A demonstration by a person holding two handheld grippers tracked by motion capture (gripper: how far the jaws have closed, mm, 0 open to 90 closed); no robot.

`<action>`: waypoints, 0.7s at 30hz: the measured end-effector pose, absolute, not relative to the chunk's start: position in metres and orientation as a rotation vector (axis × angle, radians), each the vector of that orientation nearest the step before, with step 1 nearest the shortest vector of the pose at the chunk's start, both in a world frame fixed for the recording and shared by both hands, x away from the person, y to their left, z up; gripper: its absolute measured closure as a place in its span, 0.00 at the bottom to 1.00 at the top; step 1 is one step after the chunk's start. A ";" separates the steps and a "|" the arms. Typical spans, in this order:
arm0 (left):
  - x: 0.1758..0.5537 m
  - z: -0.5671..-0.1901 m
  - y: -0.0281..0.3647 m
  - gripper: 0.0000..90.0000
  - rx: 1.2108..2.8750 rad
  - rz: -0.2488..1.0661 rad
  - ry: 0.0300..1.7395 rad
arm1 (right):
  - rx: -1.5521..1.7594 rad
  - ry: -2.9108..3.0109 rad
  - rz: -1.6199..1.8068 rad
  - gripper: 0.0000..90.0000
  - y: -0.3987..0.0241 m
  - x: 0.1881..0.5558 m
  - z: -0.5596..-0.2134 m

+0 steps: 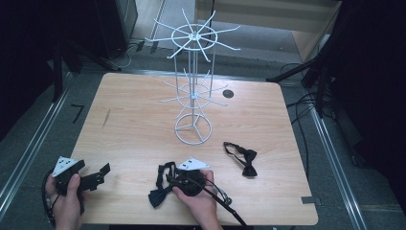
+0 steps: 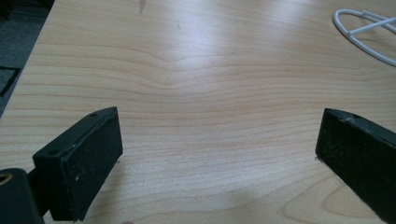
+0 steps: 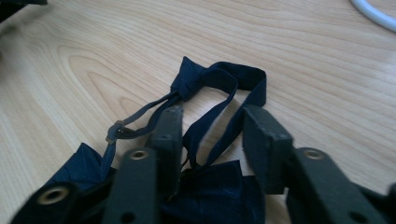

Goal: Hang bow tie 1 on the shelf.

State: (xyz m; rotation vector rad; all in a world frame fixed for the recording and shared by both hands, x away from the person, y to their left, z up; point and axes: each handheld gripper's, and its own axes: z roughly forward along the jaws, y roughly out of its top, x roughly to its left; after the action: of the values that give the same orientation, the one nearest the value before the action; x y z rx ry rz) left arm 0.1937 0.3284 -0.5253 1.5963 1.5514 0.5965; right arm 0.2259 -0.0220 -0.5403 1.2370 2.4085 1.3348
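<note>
A dark navy bow tie (image 1: pixel 159 192) lies near the table's front edge, its strap looped up towards the rack. My right gripper (image 1: pixel 167 178) reaches into it from the right. In the right gripper view the strap of the bow tie (image 3: pixel 219 77) runs between the two jaws of the right gripper (image 3: pixel 212 116), which stand apart and do not press on it. A second bow tie (image 1: pixel 244 158) lies to the right. My left gripper (image 1: pixel 103 173) rests at the front left corner, and the left gripper (image 2: pixel 219 135) is open over bare wood.
A white wire display rack (image 1: pixel 193 91) with two tiers of radiating arms stands mid-table on a ring base (image 2: pixel 359 37). The wooden table (image 1: pixel 134 120) has a small round dark hole (image 1: pixel 228 93) near the back. A cable trails from the right gripper off the front edge.
</note>
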 end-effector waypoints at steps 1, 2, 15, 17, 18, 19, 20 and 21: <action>0.194 -0.525 0.328 0.01 1.596 0.597 1.551 | 1.229 2.402 1.319 0.74 -0.023 0.226 -0.540; 0.194 -0.525 0.328 0.01 1.596 0.597 1.551 | 1.229 2.402 1.319 0.74 -0.023 0.226 -0.540; 0.194 -0.525 0.329 0.01 1.593 0.594 1.552 | 1.139 2.331 1.338 1.00 -0.034 0.219 -0.535; 0.194 -0.525 0.329 0.01 1.595 0.596 1.552 | 1.121 2.301 1.356 1.00 -0.038 0.218 -0.531; 0.194 -0.525 0.328 0.01 1.595 0.596 1.553 | 1.118 2.287 1.366 1.00 -0.040 0.217 -0.529; 0.194 -0.525 0.328 0.01 1.595 0.596 1.553 | 1.118 2.287 1.366 1.00 -0.040 0.217 -0.529; 0.194 -0.525 0.328 0.01 1.593 0.597 1.552 | 1.112 2.276 1.369 1.00 -0.041 0.217 -0.527; 0.193 -0.525 0.329 0.01 1.593 0.597 1.553 | 1.104 2.242 1.394 1.00 -0.047 0.217 -0.522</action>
State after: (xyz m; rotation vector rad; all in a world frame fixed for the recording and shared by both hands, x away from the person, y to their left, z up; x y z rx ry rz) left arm 0.1935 0.3285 -0.5253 1.5928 1.5528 0.5970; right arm 0.2166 -0.0468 -0.5217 1.1041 2.2420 1.3936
